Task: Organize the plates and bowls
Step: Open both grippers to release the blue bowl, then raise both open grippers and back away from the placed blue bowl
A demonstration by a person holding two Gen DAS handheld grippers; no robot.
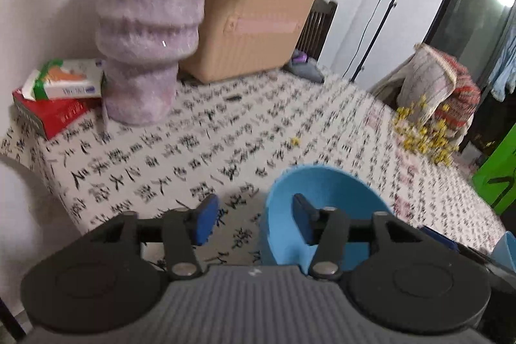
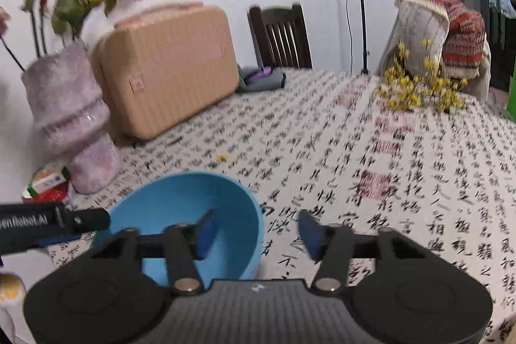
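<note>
Both hand-held grippers, left (image 1: 254, 216) and right (image 2: 254, 232), are being held roughly half open and gripping nothing, astride opposite rim sides of the blue bowl (image 2: 180, 215) resting on the desk (image 2: 354, 150), so clean withdrawal is being advised.

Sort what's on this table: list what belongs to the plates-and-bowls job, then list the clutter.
Job: blue bowl; left gripper and right gripper, both open, holding nothing.

Clutter: fuzzy purple vase, tan case, boxes, yellow flowers, grey cloth.
</note>
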